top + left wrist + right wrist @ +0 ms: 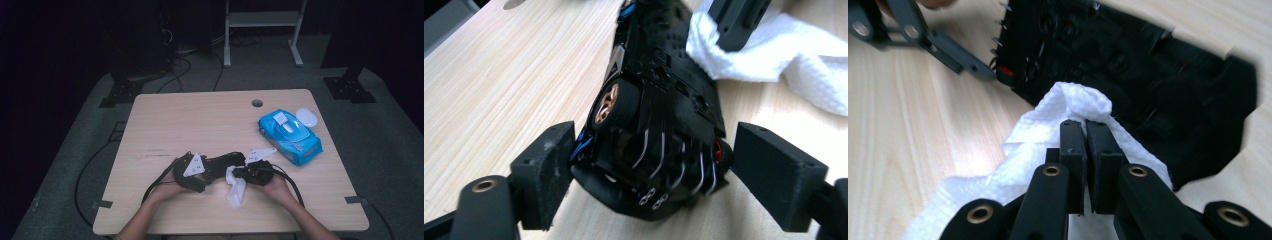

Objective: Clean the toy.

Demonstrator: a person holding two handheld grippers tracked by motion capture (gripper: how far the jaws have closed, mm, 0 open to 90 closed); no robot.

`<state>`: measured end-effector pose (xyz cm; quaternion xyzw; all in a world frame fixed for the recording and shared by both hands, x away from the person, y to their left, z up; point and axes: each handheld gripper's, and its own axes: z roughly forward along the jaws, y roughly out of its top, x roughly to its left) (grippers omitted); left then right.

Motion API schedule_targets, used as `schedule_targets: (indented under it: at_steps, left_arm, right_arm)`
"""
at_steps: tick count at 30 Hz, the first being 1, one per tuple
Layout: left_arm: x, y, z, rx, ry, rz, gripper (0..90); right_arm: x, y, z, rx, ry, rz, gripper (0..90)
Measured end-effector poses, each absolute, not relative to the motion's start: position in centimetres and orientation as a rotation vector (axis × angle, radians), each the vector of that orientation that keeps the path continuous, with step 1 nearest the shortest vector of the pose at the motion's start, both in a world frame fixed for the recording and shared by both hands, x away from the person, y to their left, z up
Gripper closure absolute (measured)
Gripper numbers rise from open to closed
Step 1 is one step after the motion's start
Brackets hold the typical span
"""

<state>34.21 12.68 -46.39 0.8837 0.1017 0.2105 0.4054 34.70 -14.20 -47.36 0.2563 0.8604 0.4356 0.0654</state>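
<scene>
A black toy car [220,162] lies tipped up on the wooden table [200,120], its underside and a wheel with a copper hub facing the left gripper view [664,100]. My left gripper [651,162] has its two pads against the car's rear end, one on each side. My right gripper [1085,135] is shut on a fold of a white wipe [1048,130], which it holds against the car's underside [1128,65]. In the high view both grippers meet at the table's front middle, the left gripper [210,169] beside the right gripper [239,172], and the wipe [236,190] hangs down toward the front edge.
A blue pack of wet wipes [290,135] with its flap open lies at the right of the table. A white oval lid [307,117] sits just behind it. A cable hole [257,103] is near the back edge. Cables trail from both grippers.
</scene>
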Motion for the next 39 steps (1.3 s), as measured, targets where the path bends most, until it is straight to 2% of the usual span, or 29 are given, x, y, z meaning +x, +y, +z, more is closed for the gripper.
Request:
schedule_targets:
  at_steps: [3,11,16,23,28,31,35,39]
  left_arm:
    - [34.1,12.9,-46.0,2.163,0.242,0.538,36.6]
    - [34.4,12.9,-46.1,2.143,0.281,0.476,39.1]
    - [34.1,13.0,-46.3,2.123,0.252,0.442,46.4]
    - [34.3,12.5,-47.2,2.186,0.287,0.353,49.1]
    - [34.4,12.8,-47.5,2.183,0.303,0.329,56.0]
    - [34.5,12.9,-47.5,2.180,0.305,0.327,56.3]
    - [34.6,13.0,-47.6,2.150,0.337,0.291,56.3]
    - [34.8,13.3,-47.5,2.126,0.376,0.248,51.4]
  right_arm:
    - [34.8,-14.1,-48.2,0.790,2.621,1.272,86.0]
    - [34.9,-14.1,-48.2,0.798,2.620,1.284,85.9]
    - [34.7,-14.4,-47.9,0.799,2.619,1.321,85.8]
    - [33.7,-15.0,-45.7,0.781,2.556,1.472,85.8]
    - [33.4,-14.3,-43.1,0.703,2.490,1.534,85.9]
    - [33.8,-12.8,-42.2,0.667,2.469,1.511,85.8]
    - [34.4,-10.8,-42.6,0.631,2.494,1.442,84.5]
    - [34.8,-10.2,-43.2,0.660,2.480,1.442,75.2]
